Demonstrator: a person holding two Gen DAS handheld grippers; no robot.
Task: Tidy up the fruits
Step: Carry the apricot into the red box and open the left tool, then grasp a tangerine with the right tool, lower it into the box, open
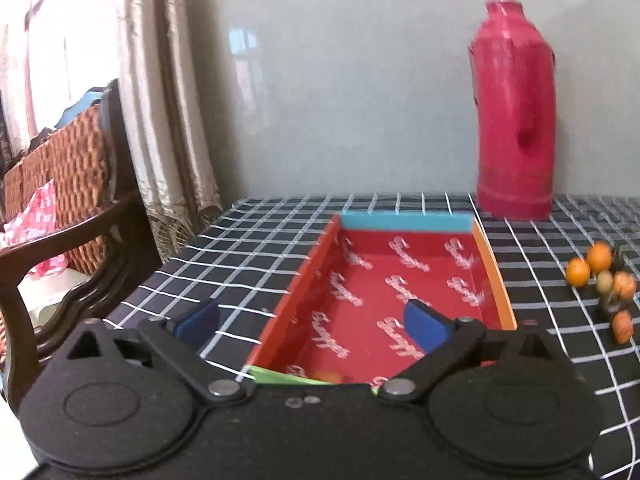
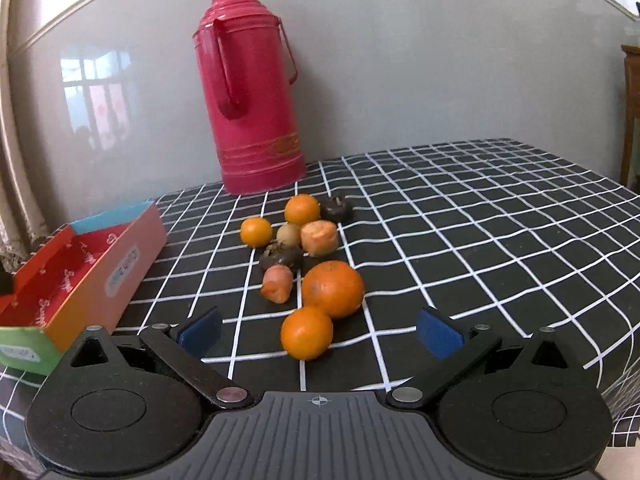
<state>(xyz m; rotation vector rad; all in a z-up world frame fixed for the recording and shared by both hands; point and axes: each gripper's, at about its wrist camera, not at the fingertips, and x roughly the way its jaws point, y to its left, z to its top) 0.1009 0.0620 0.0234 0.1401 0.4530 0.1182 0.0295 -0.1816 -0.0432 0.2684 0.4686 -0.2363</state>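
A colourful open box [image 1: 496, 276] with a red patterned floor lies on the checked table; my left gripper [image 1: 316, 326] hovers open over its near left wall, and an orange fruit [image 1: 330, 377] shows at the box's near end. In the right wrist view the box [image 2: 132, 264] is at the left. A cluster of fruits lies mid-table: a small orange [image 2: 306, 333] nearest, a large orange [image 2: 333, 289], two carrot-like pieces [image 2: 277, 284], dark fruits [image 2: 282, 258] and more oranges [image 2: 302, 210]. My right gripper [image 2: 320, 336] is open, empty, with the small orange between its fingers.
A tall pink thermos [image 2: 256, 92] stands at the back against the grey wall. In the left wrist view a wooden chair [image 1: 72, 232] with a wicker back and curtains [image 1: 168, 100] stand beyond the table's left edge. The table's right edge drops off at the right.
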